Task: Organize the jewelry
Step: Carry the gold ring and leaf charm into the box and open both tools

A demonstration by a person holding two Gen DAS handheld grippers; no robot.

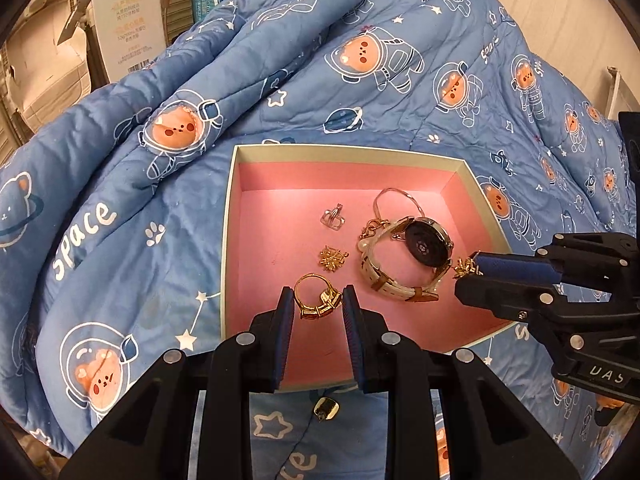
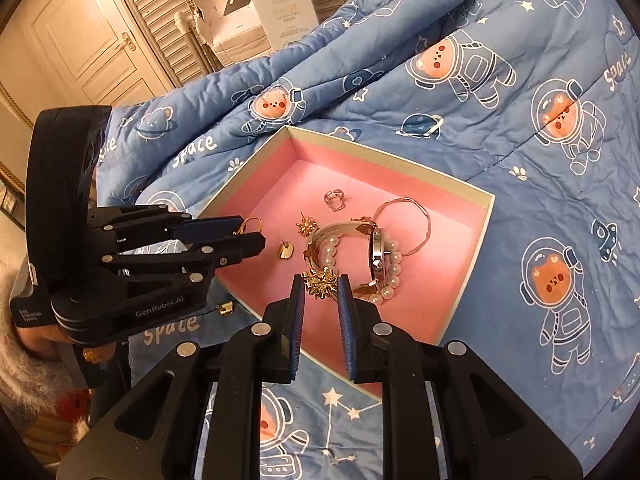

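A pink-lined box (image 1: 256,240) (image 2: 452,296) lies on the blue quilt. Inside are a watch (image 1: 424,248) (image 2: 376,256), a pearl bracelet (image 2: 390,280), a thin bangle (image 1: 396,196) (image 2: 416,216), a silver ring (image 1: 333,217) (image 2: 335,199) and a gold flower earring (image 1: 333,258) (image 2: 307,225). My left gripper (image 1: 317,300) (image 2: 250,232) is shut on a gold ring (image 1: 316,298) (image 2: 250,225) over the box. My right gripper (image 2: 321,289) (image 1: 466,270) is shut on a second gold flower earring (image 2: 320,283) (image 1: 464,267). A gold square earring (image 2: 286,251) lies in the box.
Another gold square earring (image 1: 326,408) (image 2: 226,309) lies on the quilt (image 1: 360,80) outside the box's near edge. A gold piece (image 2: 93,356) shows under the left gripper body. The quilt bunches up high behind the box. A door (image 2: 80,40) and cartons stand beyond the bed.
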